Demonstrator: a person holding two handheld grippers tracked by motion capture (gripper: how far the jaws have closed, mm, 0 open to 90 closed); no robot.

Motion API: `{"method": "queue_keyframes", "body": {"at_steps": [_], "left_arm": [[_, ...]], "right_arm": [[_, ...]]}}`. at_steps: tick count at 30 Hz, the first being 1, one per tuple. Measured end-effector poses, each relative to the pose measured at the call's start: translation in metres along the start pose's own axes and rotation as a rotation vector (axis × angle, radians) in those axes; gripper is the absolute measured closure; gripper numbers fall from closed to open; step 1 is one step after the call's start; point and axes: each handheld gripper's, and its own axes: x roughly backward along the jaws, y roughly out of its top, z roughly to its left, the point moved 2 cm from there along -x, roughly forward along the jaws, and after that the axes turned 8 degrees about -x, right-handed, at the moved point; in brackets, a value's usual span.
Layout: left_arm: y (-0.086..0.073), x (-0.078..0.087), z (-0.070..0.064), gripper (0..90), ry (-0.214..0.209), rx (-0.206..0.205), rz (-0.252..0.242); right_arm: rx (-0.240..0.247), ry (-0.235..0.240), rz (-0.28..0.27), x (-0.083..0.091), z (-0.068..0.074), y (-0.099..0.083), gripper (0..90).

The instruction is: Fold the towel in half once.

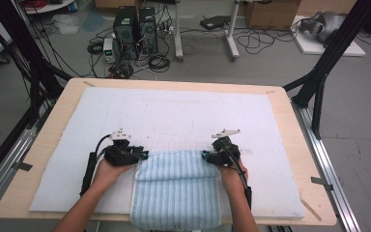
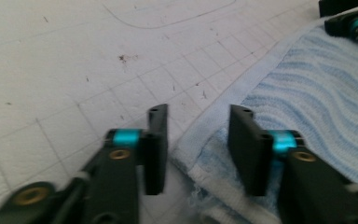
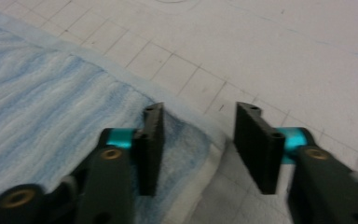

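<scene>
White padding bears a striped towel [image 1: 176,186]; both tongs [image 2: 198,140] [image 3: 198,140] gape wide astride its corners.

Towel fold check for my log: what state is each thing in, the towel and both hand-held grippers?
Towel: folded, far part doubled over, lying flat on the white mat, near end hanging over the table edge.
Left hand-held gripper: open, jaws astride the towel's corner.
Right hand-held gripper: open, jaws astride the towel's other corner.

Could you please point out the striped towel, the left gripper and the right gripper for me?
blue striped towel [image 1: 176,193], high view, on the middle of its folded top layer.
left gripper [image 2: 198,140], left gripper view, midway between its open jaws.
right gripper [image 3: 198,140], right gripper view, midway between its open jaws.
</scene>
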Motion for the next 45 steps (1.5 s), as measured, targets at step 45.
{"method": "queue_keyframes", "body": {"at_steps": [45], "left_arm": [[-0.033,0.073,-0.055,87.6,-0.323,0.122,-0.176]], "right_arm": [[0.092,0.168,-0.183,0.086,0.039,-0.086,83.2]]}}
